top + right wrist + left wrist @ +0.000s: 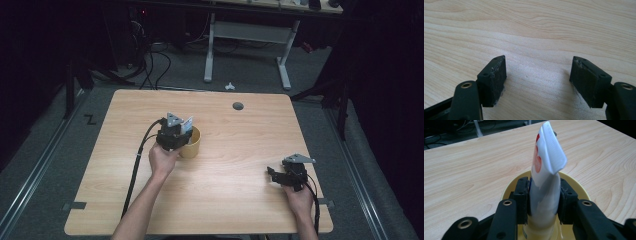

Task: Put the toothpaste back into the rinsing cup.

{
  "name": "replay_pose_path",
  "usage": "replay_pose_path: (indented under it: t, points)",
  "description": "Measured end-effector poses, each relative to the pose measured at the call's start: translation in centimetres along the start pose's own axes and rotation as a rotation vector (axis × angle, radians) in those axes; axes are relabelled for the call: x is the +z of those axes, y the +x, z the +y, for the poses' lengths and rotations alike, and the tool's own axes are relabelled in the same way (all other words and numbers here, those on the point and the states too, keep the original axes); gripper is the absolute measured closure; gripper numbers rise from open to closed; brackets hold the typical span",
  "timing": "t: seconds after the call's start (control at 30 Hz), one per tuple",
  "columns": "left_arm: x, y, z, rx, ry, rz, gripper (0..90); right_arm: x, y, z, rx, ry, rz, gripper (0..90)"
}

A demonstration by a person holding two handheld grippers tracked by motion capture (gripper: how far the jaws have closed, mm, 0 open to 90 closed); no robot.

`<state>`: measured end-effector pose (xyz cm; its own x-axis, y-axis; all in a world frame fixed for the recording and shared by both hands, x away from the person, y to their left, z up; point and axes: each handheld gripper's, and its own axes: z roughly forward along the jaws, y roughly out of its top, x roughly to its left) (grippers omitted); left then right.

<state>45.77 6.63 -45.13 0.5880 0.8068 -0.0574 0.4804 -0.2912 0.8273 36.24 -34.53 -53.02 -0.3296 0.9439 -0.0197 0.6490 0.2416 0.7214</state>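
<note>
From the high view I see my left gripper [186,131] sitting over a yellow cup [192,145] that stands a little left of the middle of the wooden bench [220,175], with a pale tube [187,124] poking up just beside the grey plate on top of the gripper. That view is too small for me to judge the grip, but the left gripper view settles it: both black pads [522,200] are pressed against the sides of the white tube [544,185], squeezing its body, so the left gripper [543,201] is clamped on it. The tube stands nearly upright with its lower end down inside the cup [576,185] and its flat crimped end uppermost, red print showing on one face; what the print reads I cannot tell. Whether the tube's lower end touches the cup floor is hidden by the jaws. My right gripper [276,174] rests well apart from the cup, at the near right part of the bench, held in my right hand [300,196]. The right gripper view shows its two pads [496,80] standing wide apart over bare wood grain, with nothing between them, so that right gripper [537,82] holds nothing.
</note>
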Motion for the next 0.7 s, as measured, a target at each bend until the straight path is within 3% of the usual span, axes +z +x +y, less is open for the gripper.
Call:
replay_pose_path:
  t: [0.7]
  points:
    - [-0.65,0.12,-0.62,-0.007,0.003,0.001,63.2,0.00,0.00,0.00,0.000,0.000,0.000,29.5]
